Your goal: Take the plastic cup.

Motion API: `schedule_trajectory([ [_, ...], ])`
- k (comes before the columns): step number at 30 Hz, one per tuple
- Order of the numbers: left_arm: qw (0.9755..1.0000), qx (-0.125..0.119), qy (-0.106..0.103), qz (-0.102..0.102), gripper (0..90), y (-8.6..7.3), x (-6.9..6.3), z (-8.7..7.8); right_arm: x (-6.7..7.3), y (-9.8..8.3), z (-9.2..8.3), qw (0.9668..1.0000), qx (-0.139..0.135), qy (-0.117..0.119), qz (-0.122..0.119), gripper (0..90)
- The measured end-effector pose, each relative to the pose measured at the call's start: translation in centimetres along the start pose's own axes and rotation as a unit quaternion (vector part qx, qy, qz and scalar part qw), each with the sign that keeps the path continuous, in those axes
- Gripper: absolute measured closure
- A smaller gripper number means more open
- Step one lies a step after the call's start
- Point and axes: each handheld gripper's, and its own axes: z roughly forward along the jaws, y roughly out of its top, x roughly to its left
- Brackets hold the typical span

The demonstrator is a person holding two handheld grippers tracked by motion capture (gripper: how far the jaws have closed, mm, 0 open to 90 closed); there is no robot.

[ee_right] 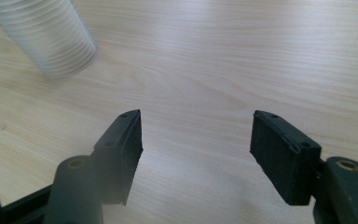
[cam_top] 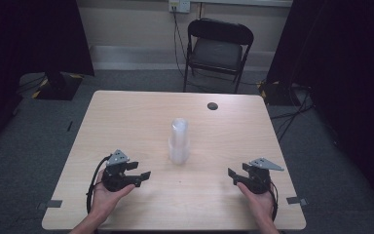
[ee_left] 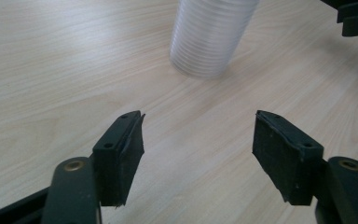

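Two bare hands rest on the near edge of a pale wooden table [cam_top: 126,112], each holding a black two-jaw gripper. The left gripper [cam_top: 141,176] and right gripper [cam_top: 232,175] both gape, empty. Nothing looks started. A tall stack of clear ribbed plastic cups [cam_top: 179,141] stands untouched between them, ahead of both.

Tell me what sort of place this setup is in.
Probably a lab or studio set up for recording, not a home. Black curtains flank a light wooden table on grey carpet, a folding chair stands by the wall, and cables run across the floor. A stack of clear cups stands on the table.
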Motion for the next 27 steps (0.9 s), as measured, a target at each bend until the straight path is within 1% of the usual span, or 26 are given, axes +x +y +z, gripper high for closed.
schedule_trajectory([
  [1,1.0,-0.003,-0.003,-0.003,32.0,0.0,0.1,0.0,0.0,0.0,-0.1,1.0,-0.001,-0.003,0.001,34.2],
  [2,0.9999,-0.007,-0.005,-0.007,31.0,0.0,0.1,0.0,-0.1,0.0,-0.1,1.0,-0.001,-0.001,0.003,34.3],
  [5,0.9999,-0.011,-0.004,-0.009,29.1,0.1,0.2,-0.1,-0.3,0.0,-0.3,1.0,-0.002,0.0,0.007,34.6],
  [10,0.9997,-0.02,-0.012,-0.01,29.3,0.5,-0.1,-0.1,-0.7,0.1,-0.5,0.9999,-0.004,-0.003,0.011,34.8],
  [12,0.9995,-0.024,-0.018,-0.002,30.3,0.7,-0.5,-0.2,-0.9,0.0,-0.5,0.9999,0.0,-0.001,0.015,34.8],
  [15,0.9992,-0.031,-0.024,0.007,31.1,0.9,-1.1,-0.6,-1.1,0.0,-0.6,0.9998,-0.001,0.0,0.021,35.4],
  [17,0.9989,-0.036,-0.031,0.004,31.1,1.1,-1.4,-0.7,-1.1,0.0,-0.7,0.9998,-0.001,-0.003,0.02,35.3],
  [18,0.9988,-0.035,-0.033,0.006,31.1,1.3,-1.5,-0.7,-1.1,0.0,-0.7,0.9998,0.001,0.0,0.022,35.3],
  [20,0.9985,-0.041,-0.036,0.003,30.7,1.6,-1.7,-0.6,-1.0,-0.1,-0.8,0.9997,0.001,0.002,0.023,35.3],
  [21,0.9981,-0.046,-0.041,0.0,30.5,2.0,-1.8,-0.6,-1.0,-0.1,-0.9,0.9998,0.002,0.001,0.022,35.2],
  [23,0.998,-0.048,-0.041,0.0,30.0,2.1,-1.9,-0.6,-0.8,-0.2,-1.0,0.9998,0.003,0.001,0.02,35.2],
  [25,0.9974,-0.055,-0.047,0.007,30.0,2.7,-2.0,-0.8,-0.7,-0.3,-1.1,0.9997,0.002,0.002,0.022,35.2],
  [27,0.9973,-0.059,-0.041,0.018,30.0,3.1,-2.2,-0.9,-0.7,-0.2,-1.2,0.9997,0.003,0.003,0.022,35.1],
])
